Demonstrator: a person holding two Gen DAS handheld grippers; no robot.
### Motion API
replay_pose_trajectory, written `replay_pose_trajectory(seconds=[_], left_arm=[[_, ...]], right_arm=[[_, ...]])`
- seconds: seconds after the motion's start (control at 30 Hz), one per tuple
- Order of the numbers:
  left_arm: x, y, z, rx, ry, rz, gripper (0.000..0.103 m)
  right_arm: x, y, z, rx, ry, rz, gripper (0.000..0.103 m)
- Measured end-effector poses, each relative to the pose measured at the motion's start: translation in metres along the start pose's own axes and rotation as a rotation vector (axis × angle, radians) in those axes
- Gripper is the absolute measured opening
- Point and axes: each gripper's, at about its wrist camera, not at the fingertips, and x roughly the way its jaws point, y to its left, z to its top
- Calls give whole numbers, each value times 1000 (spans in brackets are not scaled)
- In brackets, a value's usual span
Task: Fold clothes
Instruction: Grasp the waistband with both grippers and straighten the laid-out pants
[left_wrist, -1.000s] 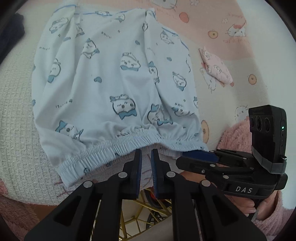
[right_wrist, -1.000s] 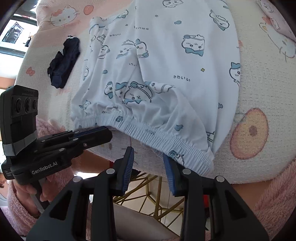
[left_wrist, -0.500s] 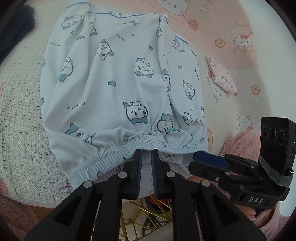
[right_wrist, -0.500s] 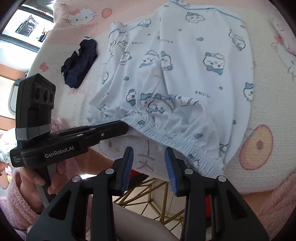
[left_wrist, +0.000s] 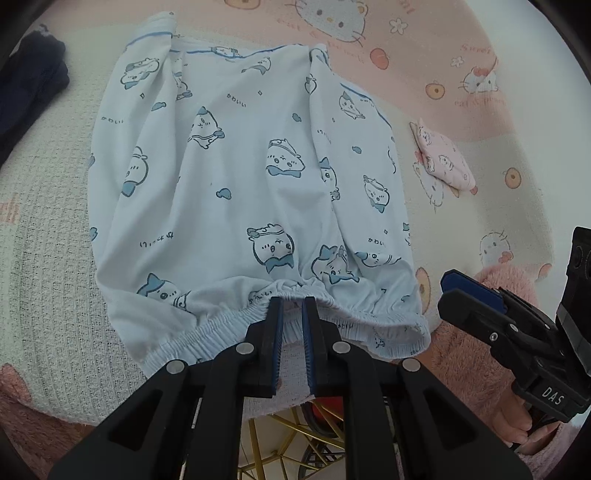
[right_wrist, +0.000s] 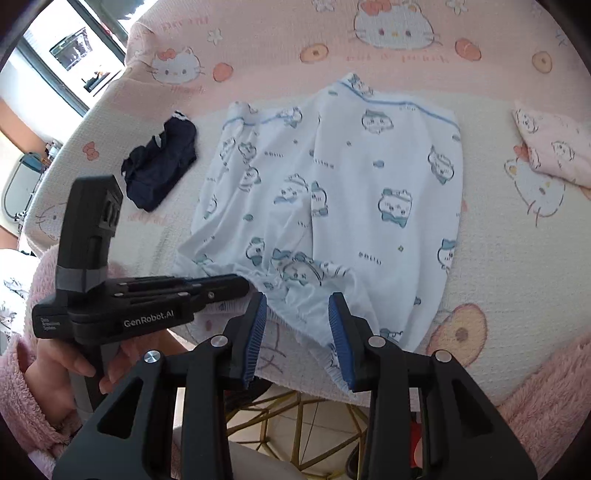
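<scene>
Pale blue shorts with cartoon cat prints lie flat on the covered table, elastic waistband towards me at the near edge. My left gripper has its tips at the middle of that waistband. Its jaws are opening, a narrow gap shows between them, and the bunched band sits right at the tips. From the right wrist view the same gripper comes in from the left and touches the band. My right gripper is open, its blue pads on either side of the shorts' waistband without pressing it.
A dark navy garment lies crumpled left of the shorts. A folded pink printed cloth rests at the right. The table edge is close under both grippers, with a gold wire frame below. Pink fluffy sleeves hold the tools.
The right gripper has risen and tilted, so more of the table shows, and its jaws stand a little wider. In the left wrist view it has drifted right. The left gripper stays at the waistband.
</scene>
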Motion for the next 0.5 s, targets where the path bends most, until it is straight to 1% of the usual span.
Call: replay_pose_trajectory(seconds=[0.03, 0.07, 0.1, 0.13, 0.2, 0.23, 0.3, 0.37, 0.43, 0.47, 0.5], left_arm=[[6, 3, 0, -2, 26, 9, 14], [14, 5, -2, -15, 55, 10, 14], [20, 8, -3, -26, 79, 10, 14], [19, 7, -3, -27, 75, 12, 14], [16, 6, -3, -27, 66, 16, 14], [15, 5, -3, -26, 61, 16, 14], [10, 4, -5, -29, 50, 7, 14], [2, -1, -6, -18, 29, -48, 15], [-2, -2, -8, -19, 19, -92, 23], [-3, -2, -8, -23, 18, -110, 37], [-3, -1, -9, -29, 19, -124, 42]], right_arm=[[0, -1, 1, -1, -4, -13, 37], [7, -4, 1, 3, 34, -37, 37], [20, -9, -2, 13, 97, -70, 37], [33, -15, -6, 31, 160, -93, 37], [52, -27, -16, 87, 262, -96, 37], [56, -28, -18, 92, 283, -96, 37], [57, -27, -16, 74, 278, -122, 37], [61, -28, -14, 64, 274, -155, 37], [66, -31, -12, 68, 276, -187, 35], [65, -30, -11, 71, 265, -191, 35], [60, -29, -10, 70, 241, -187, 35]])
